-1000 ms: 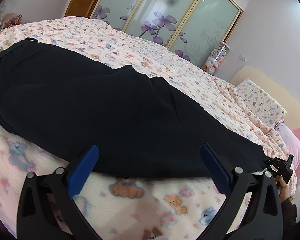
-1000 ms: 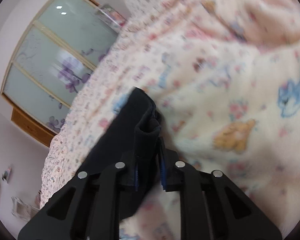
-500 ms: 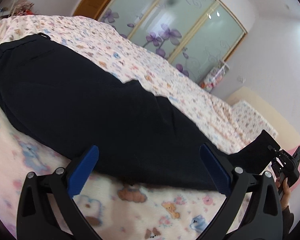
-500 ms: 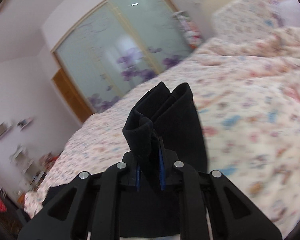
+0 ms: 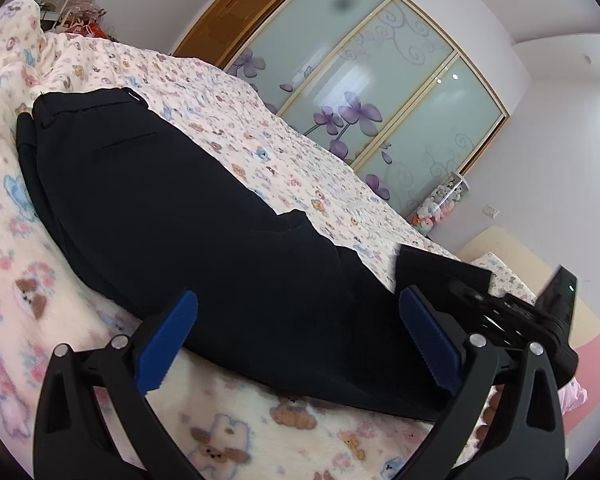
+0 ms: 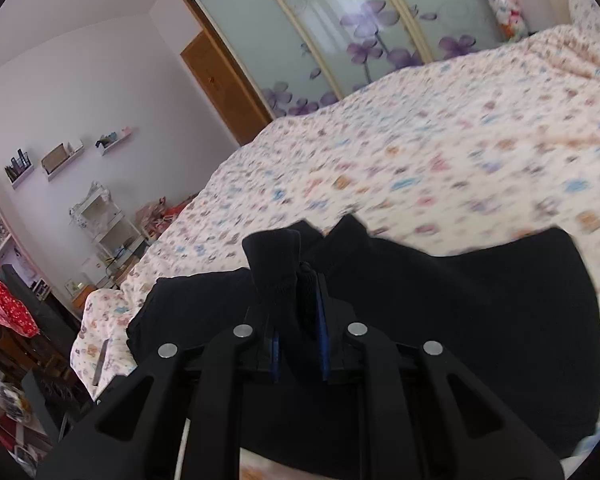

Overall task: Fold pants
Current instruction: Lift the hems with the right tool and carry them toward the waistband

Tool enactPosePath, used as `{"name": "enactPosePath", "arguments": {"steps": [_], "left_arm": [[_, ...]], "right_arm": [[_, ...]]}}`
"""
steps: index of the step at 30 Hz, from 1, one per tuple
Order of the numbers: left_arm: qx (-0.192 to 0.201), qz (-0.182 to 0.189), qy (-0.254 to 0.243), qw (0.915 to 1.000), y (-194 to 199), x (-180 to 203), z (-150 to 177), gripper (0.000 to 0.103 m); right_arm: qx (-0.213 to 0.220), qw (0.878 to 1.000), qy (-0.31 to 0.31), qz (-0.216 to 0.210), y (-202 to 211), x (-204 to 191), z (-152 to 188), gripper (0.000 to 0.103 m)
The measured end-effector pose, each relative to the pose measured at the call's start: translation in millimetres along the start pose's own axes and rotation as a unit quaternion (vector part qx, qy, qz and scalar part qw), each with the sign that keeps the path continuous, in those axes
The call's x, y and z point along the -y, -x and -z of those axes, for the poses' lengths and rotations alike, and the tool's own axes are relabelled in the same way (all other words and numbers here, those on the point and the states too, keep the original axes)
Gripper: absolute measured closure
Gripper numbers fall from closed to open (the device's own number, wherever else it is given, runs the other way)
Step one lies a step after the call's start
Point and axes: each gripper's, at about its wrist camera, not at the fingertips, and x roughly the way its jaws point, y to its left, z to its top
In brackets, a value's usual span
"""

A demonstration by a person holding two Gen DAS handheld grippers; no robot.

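Bright daylight, strong fisheye bending at edges; right wrist view motion-blurred.

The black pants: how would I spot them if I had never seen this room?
Find the bed with the cream teddy-bear blanket in front of the frosted wardrobe doors with purple flowers. The black pants lie along it, the only dark plain thing on that pattern, with their leg end pinched in the right gripper.

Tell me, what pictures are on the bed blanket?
Little teddy bears and pink flowers on a cream blanket, clearest in the left wrist view.
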Motion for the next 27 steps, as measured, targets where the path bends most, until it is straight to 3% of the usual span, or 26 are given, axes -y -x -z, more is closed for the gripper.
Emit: {"name": "enactPosePath", "arguments": {"steps": [3, 5, 7, 9, 11, 13, 15, 16, 20, 22, 24, 27], "left_arm": [[0.006, 0.0, -0.004, 1.0, 1.8, 1.7, 0.5, 0.002], [0.005, 0.002, -0.005, 1.0, 0.6, 1.8, -0.7, 0.002], [0.001, 0.005, -0.003, 1.0, -0.4, 1.5, -0.8, 0.002], [0.0, 0.007, 0.001, 1.0, -0.8, -0.7, -2.0, 0.002], [0.002, 0.008, 0.006, 0.9999, 0.2, -2.4, -3.1, 0.002], [0.003, 0.008, 0.012, 0.9999, 1.5, -4.6, -4.0, 0.002], [0.005, 0.005, 0.02, 0.9998, 1.6, -7.6, -5.0, 0.002], [0.005, 0.005, 0.026, 0.9996, 1.7, -9.6, -5.9, 0.002], [0.008, 0.002, 0.046, 0.9989, 2.4, -17.4, -8.4, 0.002], [0.009, -0.002, 0.051, 0.9986, 2.9, -18.9, -8.8, 0.002], [0.009, -0.004, 0.051, 0.9986, 2.8, -18.8, -8.2, 0.002], [0.008, -0.008, 0.046, 0.9989, 2.3, -16.9, -6.7, 0.002]], "right_arm": [[0.014, 1.0, 0.016, -0.003, -12.7, -19.3, 3.3, 0.089], [0.0, 0.999, 0.046, 0.009, -24.8, -35.2, 11.6, 0.089], [-0.042, 0.995, 0.081, 0.026, -47.0, -50.5, 25.6, 0.089], [-0.103, 0.983, 0.136, 0.062, -73.9, -63.7, 50.7, 0.088], [-0.137, 0.969, 0.183, 0.09, -88.0, -72.0, 70.0, 0.087], [-0.151, 0.964, 0.198, 0.09, -87.7, -71.6, 79.6, 0.078], [-0.165, 0.968, 0.178, 0.059, -77.2, -66.4, 78.2, 0.048], [-0.164, 0.97, 0.173, 0.049, -70.2, -65.4, 77.2, 0.045], [-0.127, 0.976, 0.178, 0.005, -36.3, -69.3, 73.7, 0.046], [-0.087, 0.974, 0.204, 0.036, -22.5, -72.1, 70.4, 0.051], [-0.093, 0.972, 0.21, 0.047, -27.5, -70.2, 69.5, 0.059], [-0.111, 0.968, 0.22, 0.053, -41.9, -70.8, 76.0, 0.064]]}}
